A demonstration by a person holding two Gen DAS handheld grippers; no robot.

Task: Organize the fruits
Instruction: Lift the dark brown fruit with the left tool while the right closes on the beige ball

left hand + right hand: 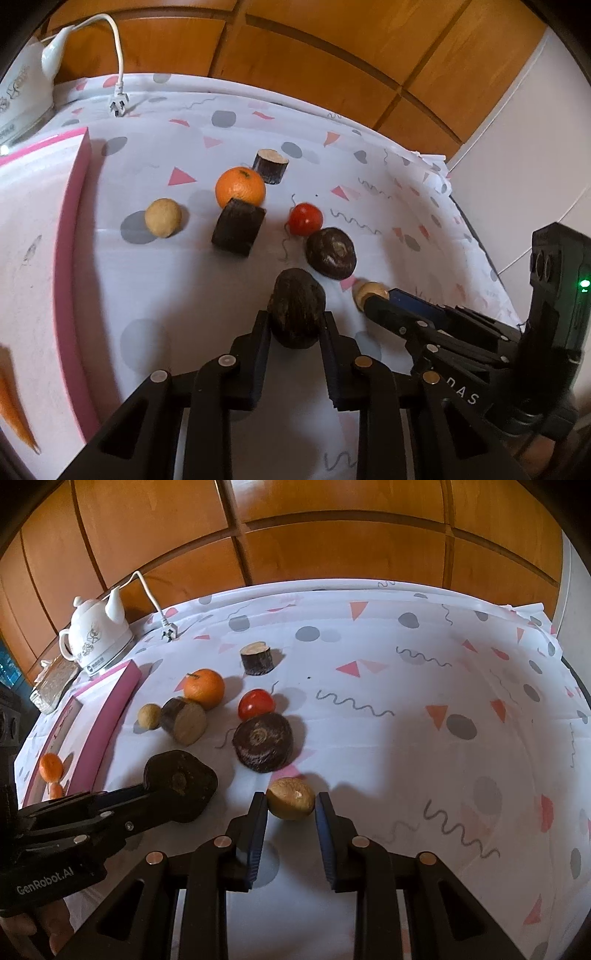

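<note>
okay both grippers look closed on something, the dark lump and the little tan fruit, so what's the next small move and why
Probably lift the left gripper with its dark lump and carry it toward the pink tray. Its fingers already press both sides of the lump, and the tray, holding carrots, sits just to that side. The right gripper can follow with the tan fruit.

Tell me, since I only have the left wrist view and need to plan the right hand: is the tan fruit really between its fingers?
Observer: Yes. The tan fruit sits between the fingers of the right gripper, both pads touching it.
Operator: Anything by the kettle I'm missing?
Observer: A foil-wrapped packet lies beside it.
Operator: And the dark piece by the orange?
Observer: Its far end is a pale cut face.
</note>
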